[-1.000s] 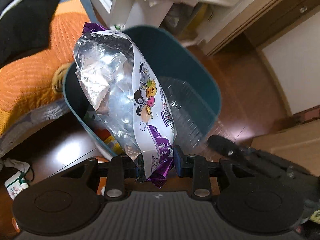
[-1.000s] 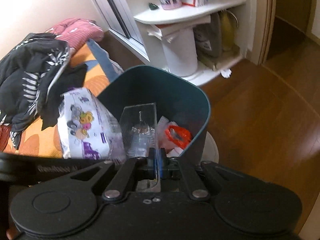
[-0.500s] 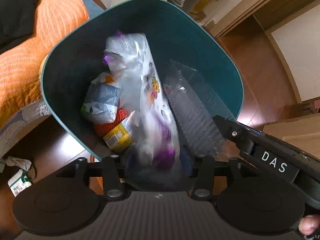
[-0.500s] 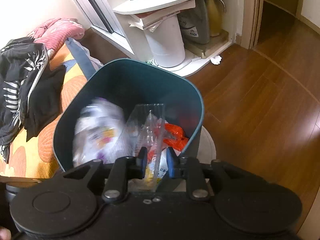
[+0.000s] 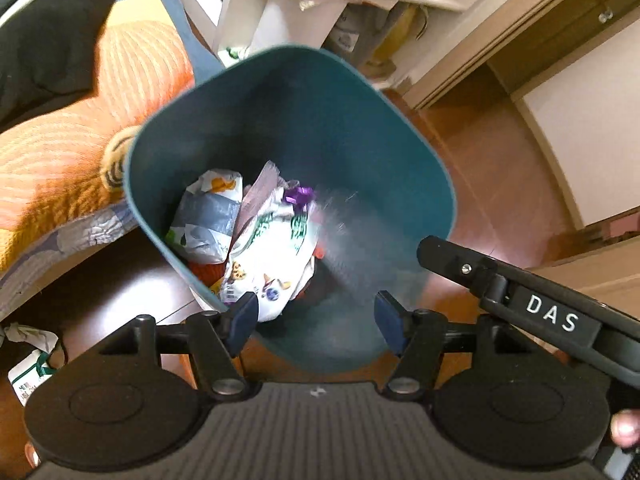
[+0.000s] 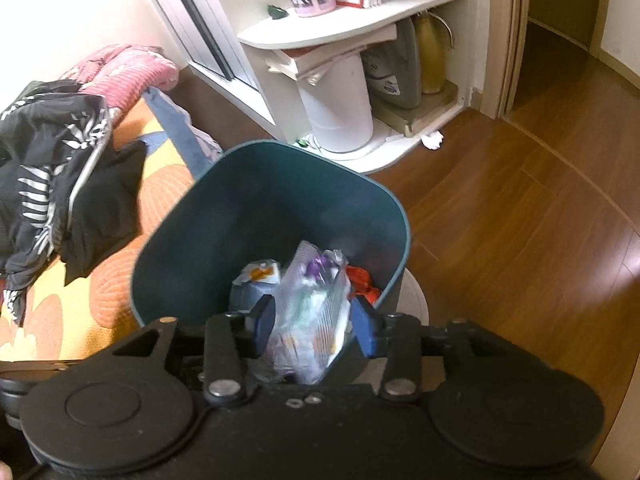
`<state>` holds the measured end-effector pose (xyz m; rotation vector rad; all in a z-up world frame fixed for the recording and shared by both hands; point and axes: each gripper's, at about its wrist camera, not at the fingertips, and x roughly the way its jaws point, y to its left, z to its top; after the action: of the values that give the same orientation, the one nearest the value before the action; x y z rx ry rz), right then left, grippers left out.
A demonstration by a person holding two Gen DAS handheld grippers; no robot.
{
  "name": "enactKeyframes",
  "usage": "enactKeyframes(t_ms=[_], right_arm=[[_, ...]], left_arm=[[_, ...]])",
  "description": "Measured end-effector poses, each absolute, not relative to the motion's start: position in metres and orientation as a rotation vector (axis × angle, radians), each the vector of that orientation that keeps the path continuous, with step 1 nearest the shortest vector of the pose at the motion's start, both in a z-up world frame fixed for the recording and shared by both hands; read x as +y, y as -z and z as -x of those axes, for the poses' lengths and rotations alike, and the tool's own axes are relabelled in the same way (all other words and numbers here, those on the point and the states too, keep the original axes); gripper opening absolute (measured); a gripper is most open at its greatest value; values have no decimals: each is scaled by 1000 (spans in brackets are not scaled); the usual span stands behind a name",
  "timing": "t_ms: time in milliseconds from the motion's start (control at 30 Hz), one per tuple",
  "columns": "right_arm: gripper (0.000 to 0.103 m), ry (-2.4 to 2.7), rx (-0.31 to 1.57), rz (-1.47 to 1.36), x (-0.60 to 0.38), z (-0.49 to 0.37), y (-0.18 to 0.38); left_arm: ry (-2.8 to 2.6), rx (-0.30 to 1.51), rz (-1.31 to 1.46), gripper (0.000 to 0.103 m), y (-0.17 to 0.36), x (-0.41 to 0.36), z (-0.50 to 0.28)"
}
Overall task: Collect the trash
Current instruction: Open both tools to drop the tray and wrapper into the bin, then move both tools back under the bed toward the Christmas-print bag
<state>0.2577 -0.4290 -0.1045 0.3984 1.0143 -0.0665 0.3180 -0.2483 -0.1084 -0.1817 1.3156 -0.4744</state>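
Trash [image 5: 272,256] lies inside the teal bin [image 5: 400,168]; both the left tool [image 5: 316,314] and the right tool [image 6: 316,322], lettered "DAS", are opening above it, pinching nothing.

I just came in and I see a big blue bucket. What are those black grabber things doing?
A person holds two grabbers above a teal trash bin beside a bed. The left gripper has its jaws opening with nothing between them, and a snack wrapper lies inside the bin on other rubbish. The right gripper is opening too, over a clear plastic piece in the bin. More scraps, like a crumpled paper, wait on the floor.
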Motion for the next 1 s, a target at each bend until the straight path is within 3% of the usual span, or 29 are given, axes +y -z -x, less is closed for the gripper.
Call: enactKeyframes(t_ms=[467,567,833,1000], right_arm=[[49,-86,959,-378,-375,-234,53],[50,-144,951,-350,-352,-232,44],[50,-289,953,-262,-278,-226,36],[51,-385,973,-207,-231,-222,44]], left_arm=[[403,1167,258,65,48,-152,-264],[374,1144,282,74,42,-125,-252],[256,1087,331,75,33,-44,-216],[159,1058,338,84,36,1,-196]])
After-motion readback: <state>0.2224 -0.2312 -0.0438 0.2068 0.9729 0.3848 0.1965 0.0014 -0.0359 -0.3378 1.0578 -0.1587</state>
